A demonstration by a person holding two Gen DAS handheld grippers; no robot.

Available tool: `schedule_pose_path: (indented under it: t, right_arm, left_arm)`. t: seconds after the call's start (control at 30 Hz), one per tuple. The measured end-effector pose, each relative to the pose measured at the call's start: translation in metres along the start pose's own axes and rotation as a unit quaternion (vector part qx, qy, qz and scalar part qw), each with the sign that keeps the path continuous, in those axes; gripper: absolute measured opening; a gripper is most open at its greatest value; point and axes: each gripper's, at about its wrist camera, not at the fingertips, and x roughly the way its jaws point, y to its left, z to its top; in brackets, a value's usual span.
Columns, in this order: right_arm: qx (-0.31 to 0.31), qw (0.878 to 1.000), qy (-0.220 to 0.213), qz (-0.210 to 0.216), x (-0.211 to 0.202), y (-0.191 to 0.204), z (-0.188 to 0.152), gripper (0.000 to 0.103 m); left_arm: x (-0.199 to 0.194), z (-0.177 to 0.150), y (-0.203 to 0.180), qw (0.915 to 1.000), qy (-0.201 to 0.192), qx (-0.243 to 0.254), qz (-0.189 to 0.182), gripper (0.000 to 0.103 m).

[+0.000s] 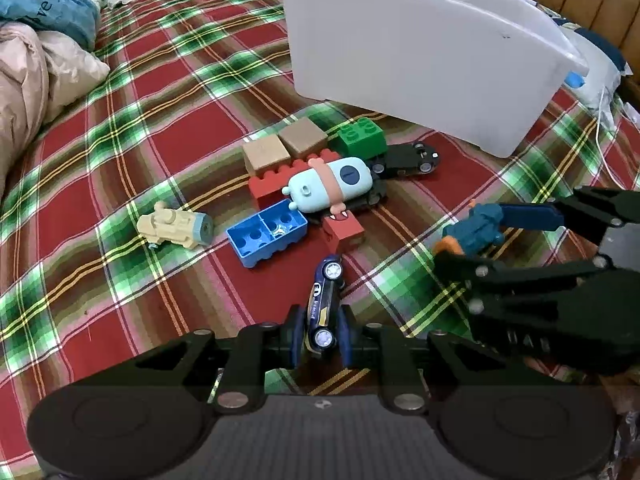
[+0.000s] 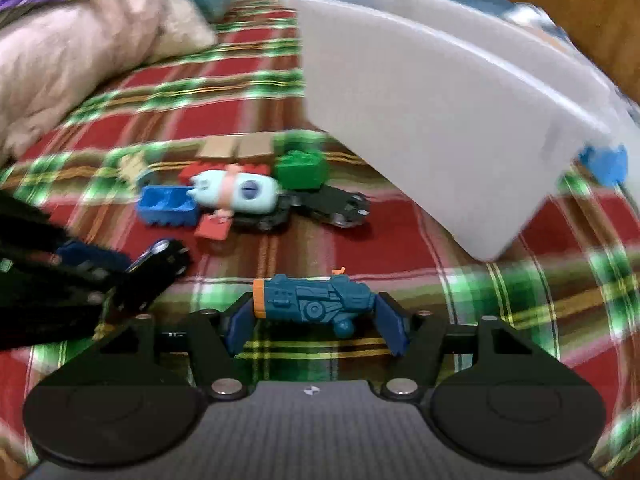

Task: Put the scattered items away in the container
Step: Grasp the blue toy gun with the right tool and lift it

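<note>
My left gripper is shut on a dark blue toy car, which stands nose-up between the blue pads. My right gripper is shut on a teal toy blaster with an orange band, gripped end to end. It also shows at the right of the left wrist view, where the right gripper carries the blaster above the bedspread. The left gripper appears at the left edge of the right wrist view. The white plastic container stands beyond both.
A toy pile lies before the container: tan blocks, green brick, red brick, pale blue figure, blue brick, overturned black car. A cream train lies left. Pillows crowd the left edge of the plaid bedspread.
</note>
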Motion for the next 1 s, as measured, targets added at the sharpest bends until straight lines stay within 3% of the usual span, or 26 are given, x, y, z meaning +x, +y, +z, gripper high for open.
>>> schedule_pose_path:
  t: [0.1, 0.23, 0.33, 0.47, 0.63, 0.8, 1.0]
  right_arm:
    - [0.015, 1.0, 0.013, 0.011, 0.002, 0.0, -0.003, 0.075]
    - [-0.033, 0.999, 0.009, 0.036, -0.011, 0.012, -0.011, 0.075]
    - [-0.1, 0.994, -0.026, 0.024, -0.02, 0.011, -0.012, 0.074]
    - [-0.17, 0.985, -0.011, 0.042, -0.007, -0.003, -0.006, 0.06]
    - [-0.198, 0.977, -0.006, 0.073, 0.003, -0.002, 0.002, 0.059]
    - [-0.189, 0.978, 0.018, 0.092, 0.008, 0.004, -0.002, 0.036]
    - [-0.151, 0.984, 0.036, 0.091, -0.001, 0.012, -0.008, 0.035]
  left_arm:
    - [0.0, -0.001, -0.001, 1.0, 0.001, 0.002, 0.0, 0.022]
    - [-0.001, -0.002, -0.001, 1.0, 0.001, 0.002, 0.0, 0.022]
    - [-0.002, -0.001, -0.001, 1.0, 0.001, 0.003, -0.001, 0.022]
    - [-0.002, 0.002, -0.003, 1.0, -0.001, 0.001, -0.003, 0.022]
    - [0.004, 0.006, -0.008, 1.0, 0.005, 0.002, -0.003, 0.024]
    - [0.011, 0.006, -0.005, 0.9997, 0.02, -0.01, -0.011, 0.021]
    - [0.003, 0.006, -0.009, 0.9996, 0.017, 0.003, -0.021, 0.018]
